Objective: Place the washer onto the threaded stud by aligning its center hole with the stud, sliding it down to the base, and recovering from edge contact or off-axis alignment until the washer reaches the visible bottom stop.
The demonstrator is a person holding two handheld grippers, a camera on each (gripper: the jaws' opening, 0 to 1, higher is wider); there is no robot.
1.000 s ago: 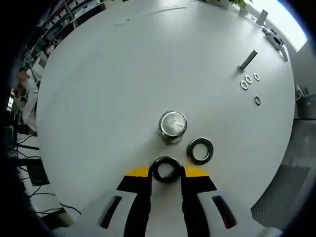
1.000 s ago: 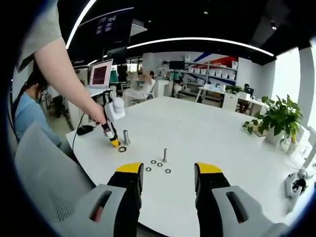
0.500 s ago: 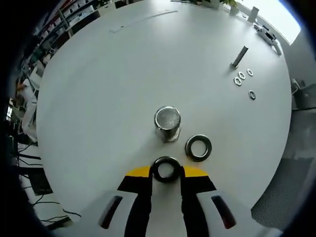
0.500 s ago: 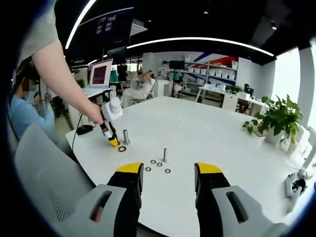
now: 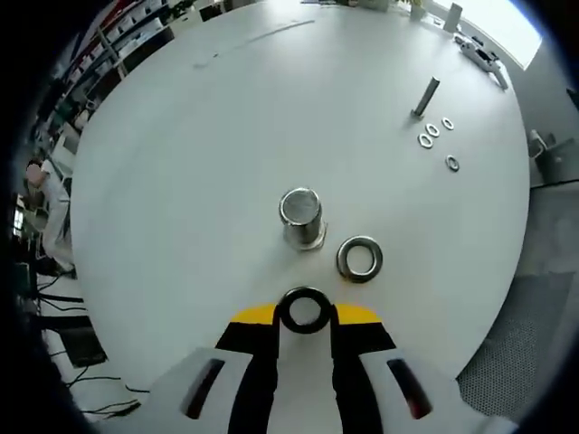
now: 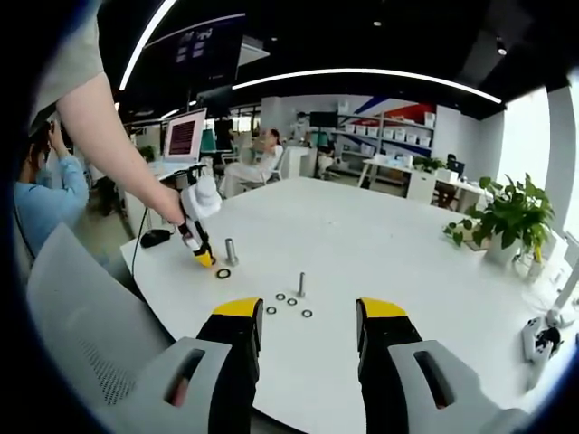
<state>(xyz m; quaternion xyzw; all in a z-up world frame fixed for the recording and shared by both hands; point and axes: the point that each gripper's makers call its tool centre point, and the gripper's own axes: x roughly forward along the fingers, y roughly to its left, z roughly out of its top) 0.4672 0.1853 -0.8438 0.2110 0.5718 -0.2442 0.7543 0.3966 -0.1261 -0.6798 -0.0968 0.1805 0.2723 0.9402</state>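
We hold a dark washer (image 5: 304,309) pinched between the yellow tips of our left gripper (image 5: 304,314), above the white bench (image 5: 199,136) and just short of the large threaded stud (image 5: 300,216). A second washer (image 5: 359,258) lies flat beside that stud. Farther off stand a thin stud (image 5: 425,96) and three small washers (image 5: 432,136). Our right gripper (image 6: 308,318) hangs spread wide, holding nothing.

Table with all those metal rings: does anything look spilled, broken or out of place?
Nothing stands out. One washer lies flat beside the big stud; another washer sits in the left tool. Four small washers lie by a thin stud.
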